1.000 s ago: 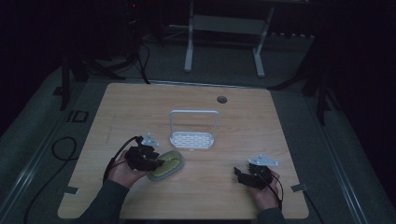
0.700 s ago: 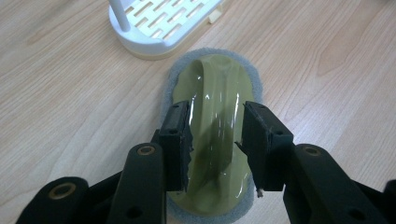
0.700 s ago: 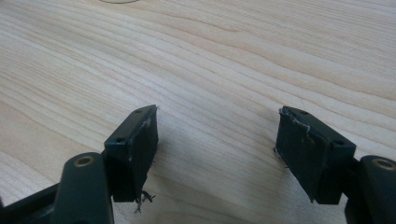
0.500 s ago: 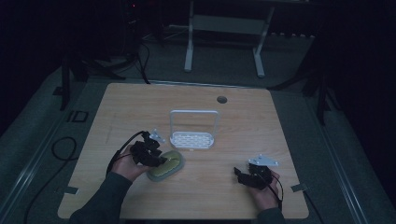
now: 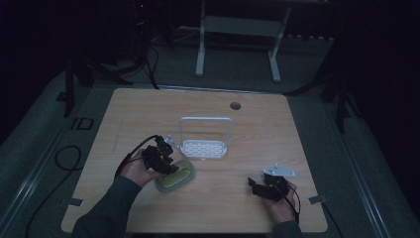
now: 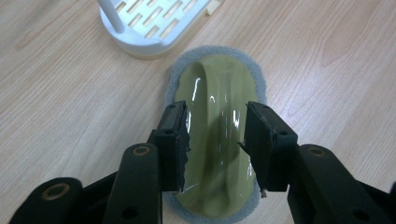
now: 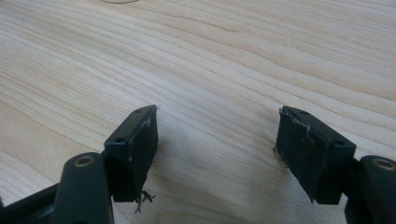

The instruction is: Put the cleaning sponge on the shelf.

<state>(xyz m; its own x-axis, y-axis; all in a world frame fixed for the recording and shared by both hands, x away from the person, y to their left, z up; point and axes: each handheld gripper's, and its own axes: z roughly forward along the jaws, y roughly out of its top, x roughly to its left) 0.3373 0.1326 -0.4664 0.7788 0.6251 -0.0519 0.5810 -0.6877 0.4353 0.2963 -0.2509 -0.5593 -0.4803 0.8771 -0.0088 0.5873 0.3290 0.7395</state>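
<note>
High view puts my left gripper [image 5: 166,161] at the lower left of the frame, held in my left hand [image 5: 136,169] over the near end of the green scrubber [image 5: 179,174], which lies flat on the wooden surface [image 5: 257,129]. My left gripper view looks straight down on that scrubber [image 6: 219,130]: a glossy yellow-green oval with a raised arched handle along its middle, sitting on a grey sponge pad that shows as a rim around it. My left jaws have just been opening; they stand apart on either side of the handle, with the scrubber below and between them, and the pads do not press on it. Just beyond the scrubber, at the upper left of that view, is the white slotted rack [image 6: 149,23]; in the high view it sits at the middle of the surface with its wire hoop upright [image 5: 205,141], close to the scrubber's far end.

My right gripper [image 5: 263,187] rests at the lower right of the high view, in my right hand [image 5: 282,203], well apart from the scrubber. My right gripper view shows its jaws spread wide over bare wood [image 7: 219,70], with nothing between them.
</note>
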